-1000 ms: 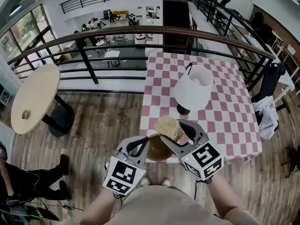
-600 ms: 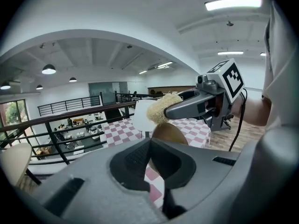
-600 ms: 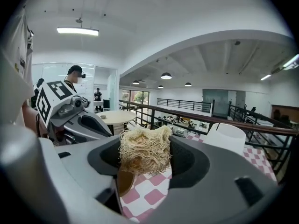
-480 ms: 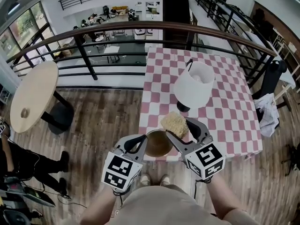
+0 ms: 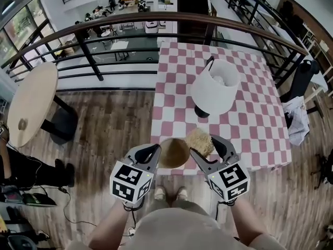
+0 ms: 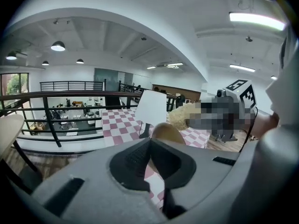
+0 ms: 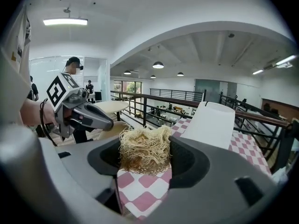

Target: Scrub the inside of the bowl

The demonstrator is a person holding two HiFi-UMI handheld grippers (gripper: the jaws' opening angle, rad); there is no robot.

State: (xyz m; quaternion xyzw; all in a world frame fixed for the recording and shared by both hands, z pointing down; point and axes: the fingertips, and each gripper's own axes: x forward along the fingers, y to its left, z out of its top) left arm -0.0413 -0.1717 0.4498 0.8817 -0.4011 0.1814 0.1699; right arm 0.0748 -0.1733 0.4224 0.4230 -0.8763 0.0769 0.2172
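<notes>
Pink-checked worktop (image 5: 250, 119) stands by the balcony railing (image 5: 130, 22); your left claw (image 5: 156, 151) pinches the bowl (image 5: 173, 152), your right claw (image 5: 206, 146) clutches the scrubber (image 5: 200, 141).

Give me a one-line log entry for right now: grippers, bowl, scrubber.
left gripper: shut on bowl rim | right gripper: shut on scrubber | scrubber: beside bowl, outside it | lamp: upright on table

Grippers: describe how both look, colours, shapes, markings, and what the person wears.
The left gripper and right gripper are light grey moulded shells, each tapering to two jaws lined with black textured pads. Each carries a white cube with black square markers. The person wears a beige top; a dark band circles the left wrist.
</notes>
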